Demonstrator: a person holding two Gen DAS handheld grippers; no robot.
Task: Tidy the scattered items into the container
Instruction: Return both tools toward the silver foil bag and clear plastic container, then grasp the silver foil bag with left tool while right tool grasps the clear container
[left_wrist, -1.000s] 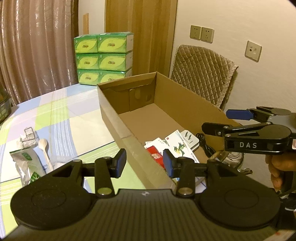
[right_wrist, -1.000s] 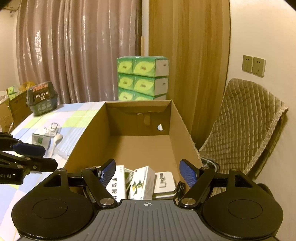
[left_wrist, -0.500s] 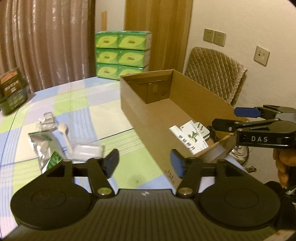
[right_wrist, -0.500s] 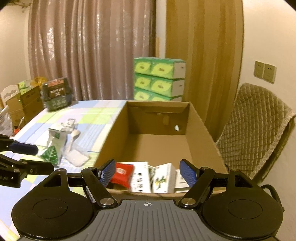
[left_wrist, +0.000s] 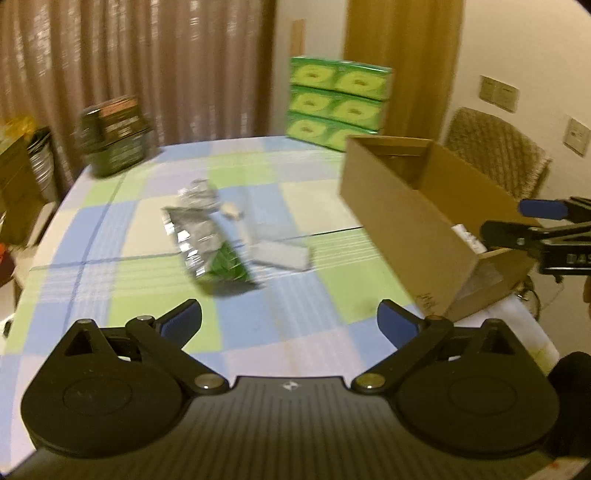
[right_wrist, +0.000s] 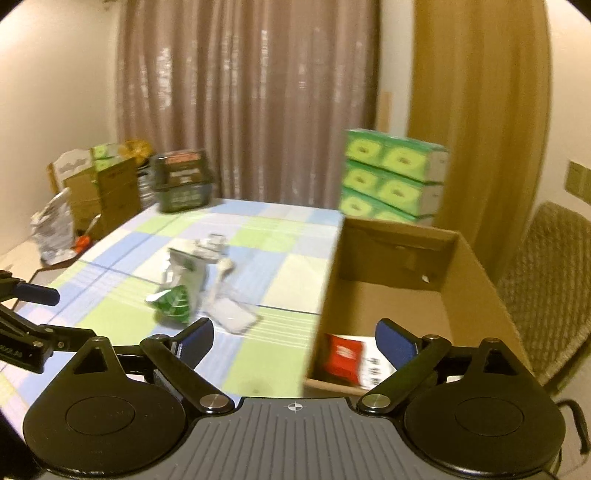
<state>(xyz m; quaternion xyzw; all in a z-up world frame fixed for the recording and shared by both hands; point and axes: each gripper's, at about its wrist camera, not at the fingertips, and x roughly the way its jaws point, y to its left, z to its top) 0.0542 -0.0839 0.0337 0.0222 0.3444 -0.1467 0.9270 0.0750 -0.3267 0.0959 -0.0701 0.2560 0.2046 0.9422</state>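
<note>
An open cardboard box (left_wrist: 417, 218) stands on the table's right side; it also shows in the right wrist view (right_wrist: 480, 266), with a red packet (right_wrist: 343, 356) and a white box inside. On the checked tablecloth lie a silver and green pouch (left_wrist: 207, 240), a crumpled clear wrapper (left_wrist: 197, 194), a white spoon (left_wrist: 232, 210) and a flat clear packet (left_wrist: 280, 254). My left gripper (left_wrist: 290, 323) is open and empty above the table's near edge. My right gripper (right_wrist: 293, 341) is open and empty at the box's near left corner.
Green tissue boxes (left_wrist: 336, 101) are stacked behind the table. A dark basket (left_wrist: 114, 136) sits at the far left corner. A quilted chair (left_wrist: 495, 155) stands right of the box. Cartons (right_wrist: 103, 188) stand left of the table.
Both grippers have swung left, away from the box and toward the scattered items. My left gripper has opened wider. Nothing was picked up.
</note>
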